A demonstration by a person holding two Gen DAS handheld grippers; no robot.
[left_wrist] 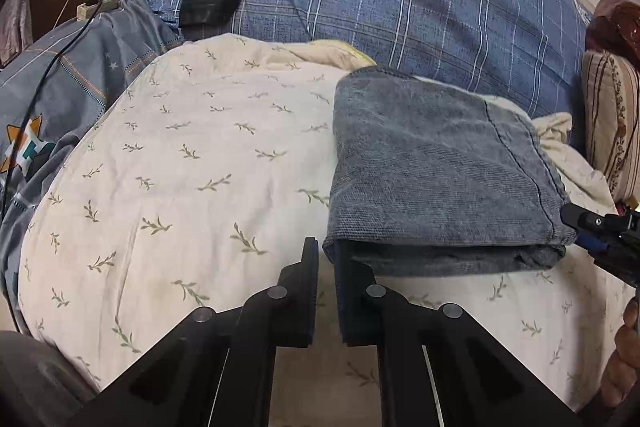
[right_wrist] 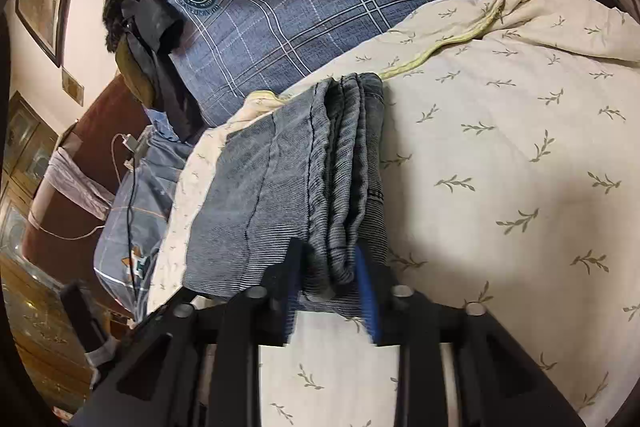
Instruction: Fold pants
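1. Jeans (left_wrist: 436, 167), folded into a compact stack, are lying on the leaf-print quilt (left_wrist: 192, 163).
2. Right gripper (right_wrist: 330, 279) is clamping the stack's near end.
3. Left gripper (left_wrist: 326, 291) is hovering nearby, jaws nearly together, empty.

Pants (left_wrist: 436, 163): faded blue-grey denim, folded into a compact rectangular bundle of several layers; lying flat on the cream leaf-print quilt (left_wrist: 200, 167), at about three o'clock from the middle of the left wrist view; a dark seam is running down the top face; stacked folded edges are showing along the near side; in the right wrist view the layered end (right_wrist: 344, 227) is sitting near centre, toward six o'clock.
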